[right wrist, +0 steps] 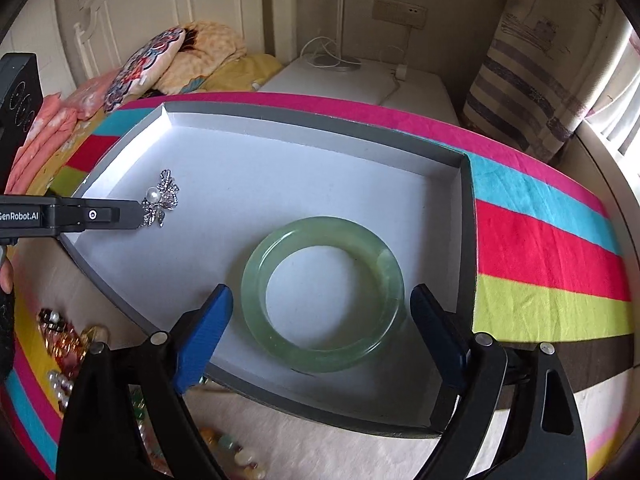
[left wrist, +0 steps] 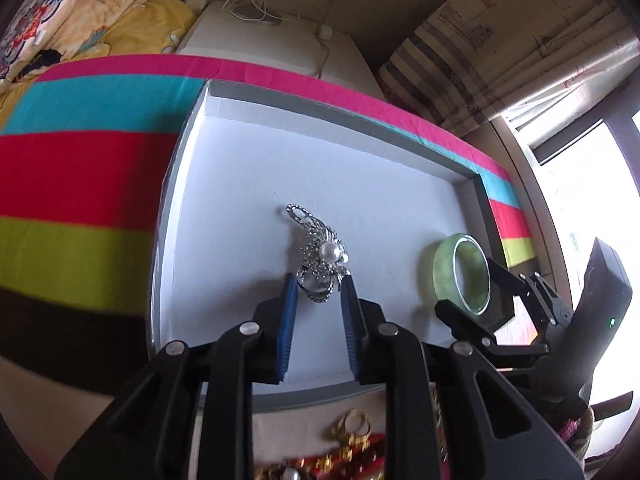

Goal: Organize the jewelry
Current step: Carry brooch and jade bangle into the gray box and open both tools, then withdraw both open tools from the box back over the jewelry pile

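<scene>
Your tray (left wrist: 392, 136) floor lies mostly bare; left fingers (left wrist: 289, 292) narrowly flank the brooch (left wrist: 320, 256), right fingers (right wrist: 208, 320) stand wide around the bangle (right wrist: 322, 296).

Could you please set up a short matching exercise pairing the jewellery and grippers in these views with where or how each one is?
Things:
1. green bangle
2. pearl brooch
3. right gripper
4. loose beads

States:
A. outside the tray, on the near cloth
B. lying flat in the tray between wide-open fingers
C. wide open, straddling a ring
D. in the tray between narrowly parted fingers

Pairs: 1-B, 2-D, 3-C, 4-A
</scene>
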`<state>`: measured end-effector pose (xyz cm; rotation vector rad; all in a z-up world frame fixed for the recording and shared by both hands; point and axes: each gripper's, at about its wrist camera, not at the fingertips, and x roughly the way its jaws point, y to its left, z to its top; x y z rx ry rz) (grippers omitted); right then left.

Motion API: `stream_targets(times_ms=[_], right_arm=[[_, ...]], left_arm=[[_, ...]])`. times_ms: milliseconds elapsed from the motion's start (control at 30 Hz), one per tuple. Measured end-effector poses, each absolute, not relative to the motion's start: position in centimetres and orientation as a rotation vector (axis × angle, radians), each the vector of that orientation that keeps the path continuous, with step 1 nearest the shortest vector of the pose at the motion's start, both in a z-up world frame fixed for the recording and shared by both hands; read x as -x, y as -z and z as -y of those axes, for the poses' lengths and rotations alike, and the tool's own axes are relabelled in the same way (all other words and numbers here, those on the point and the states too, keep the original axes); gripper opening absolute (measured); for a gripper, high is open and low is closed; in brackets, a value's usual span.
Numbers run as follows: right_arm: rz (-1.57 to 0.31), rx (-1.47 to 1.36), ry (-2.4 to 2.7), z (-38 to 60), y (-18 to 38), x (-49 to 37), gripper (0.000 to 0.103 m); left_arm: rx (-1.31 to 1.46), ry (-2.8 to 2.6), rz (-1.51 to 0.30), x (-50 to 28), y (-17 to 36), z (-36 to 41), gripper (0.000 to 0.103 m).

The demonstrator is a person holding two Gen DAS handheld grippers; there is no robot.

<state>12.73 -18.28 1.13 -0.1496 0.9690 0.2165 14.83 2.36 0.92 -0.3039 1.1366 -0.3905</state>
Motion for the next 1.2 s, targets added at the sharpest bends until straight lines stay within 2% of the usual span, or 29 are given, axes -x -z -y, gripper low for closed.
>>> stream_targets(times_ms=[300, 400, 567, 833, 933, 1000, 1033, 1067, 1133, 1200], right_arm=[[-0.923, 0.171, -0.261, 17.2, -1.2, -6.4, 0.087], [-0.911, 0.168, -0.261, 17.6, -1.2, -4.0, 0.087], [-0.898, 0.166, -0.262, 18.1, -1.2, 0.2, 0.087], [-0.889, 0.194, -0.275, 18.2, -1.5, 4.8, 0.086], [-0.734, 0.187, -0.264, 18.6, -3.7, 7.9, 0.086], [-0.661, 0.144, -0.319, 18.8, -5.6, 10.6, 0.086], [-0.643, 0.144, -0.349, 18.7, -6.1, 11.8, 0.086], [-0.641, 0.159, -0.408, 18.2, -6.3, 13.2, 0.086], [-0.681, 0.161, -0.501, 17.4, -5.7, 14.8, 0.076], [-0.733, 0.122, -0.567, 17.0, -4.8, 15.7, 0.06]], left_arm=[[0.272, 0.376, -1.087, -6.7, -1.2, -2.8, 0.026], [0.266, 0.389, -1.072, -3.9, -1.4, -2.0, 0.036], [0.237, 0.428, -1.033, 0.7, -1.5, -0.1, 0.074], [0.186, 0.409, -0.981, 6.7, -1.5, 0.9, 0.076], [0.234, 0.403, -0.854, 9.0, -4.0, -1.0, 0.077], [0.252, 0.419, -0.748, 11.0, -6.2, -2.5, 0.087], [0.253, 0.415, -0.667, 12.7, -7.6, -3.6, 0.1], [0.237, 0.391, -0.612, 14.1, -8.4, -4.5, 0.101], [0.192, 0.336, -0.572, 15.8, -8.8, -5.5, 0.101], [0.164, 0.272, -0.579, 17.2, -8.1, -6.7, 0.101]])
